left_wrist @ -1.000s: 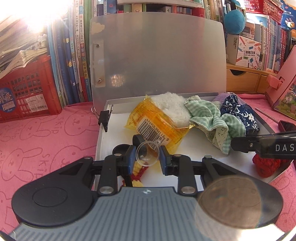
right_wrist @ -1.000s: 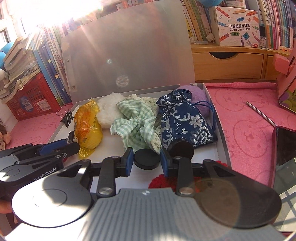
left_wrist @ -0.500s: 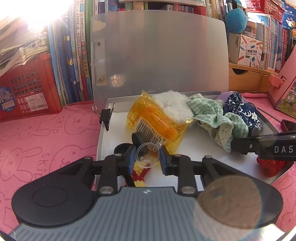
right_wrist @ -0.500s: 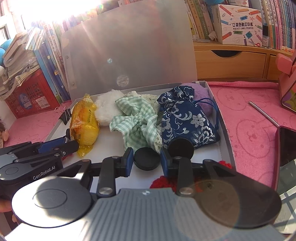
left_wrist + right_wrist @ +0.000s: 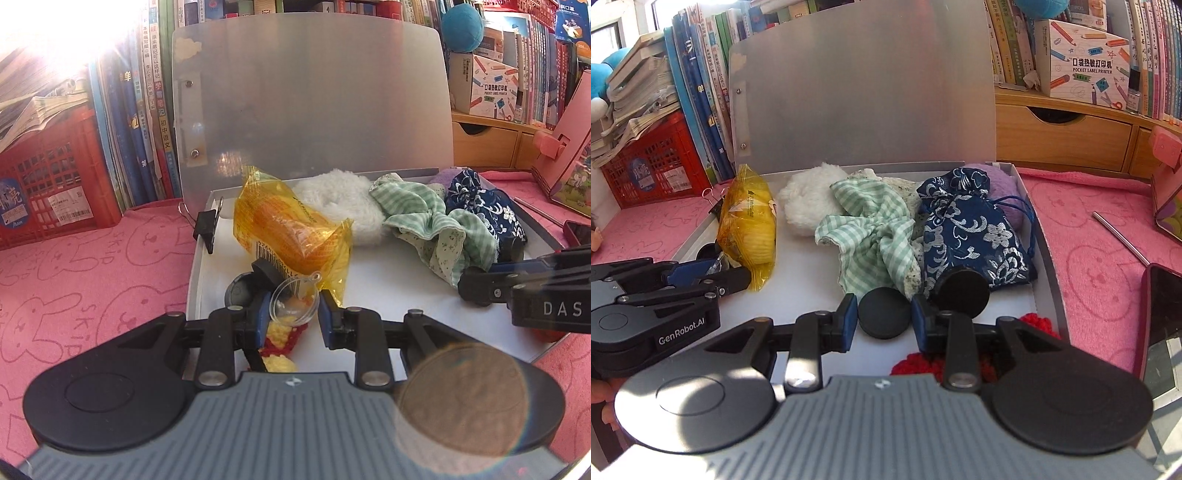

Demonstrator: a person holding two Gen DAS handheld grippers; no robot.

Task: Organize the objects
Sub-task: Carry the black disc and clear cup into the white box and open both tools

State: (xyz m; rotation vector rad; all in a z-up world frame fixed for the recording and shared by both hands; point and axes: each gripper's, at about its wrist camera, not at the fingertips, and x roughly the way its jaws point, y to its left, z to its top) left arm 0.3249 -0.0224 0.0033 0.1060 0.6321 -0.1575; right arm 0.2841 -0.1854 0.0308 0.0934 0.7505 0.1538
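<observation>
An open white box [image 5: 1039,254] with a raised translucent lid [image 5: 314,99] holds a yellow snack packet [image 5: 291,229], a white fluffy piece [image 5: 340,195], a green checked scrunchie [image 5: 424,225] and a blue floral pouch [image 5: 971,229]. My left gripper [image 5: 293,314] is shut on a clear plastic dome [image 5: 295,306] over the box's front left, above a yellow-red knit piece [image 5: 280,339]. My right gripper [image 5: 884,314] is shut on a black round disc [image 5: 884,312] above the box's front. A second black disc [image 5: 964,291] sits beside it.
A black binder clip [image 5: 205,229] hangs on the box's left wall. A red crate [image 5: 48,184] and books stand at the back left, wooden drawers [image 5: 1063,144] at the back right. A phone [image 5: 1160,317] and a metal rod [image 5: 1121,238] lie on the pink mat.
Both grippers have lifted and drawn back a little from the box while keeping their holds. The clear dome has tilted in my left gripper.
</observation>
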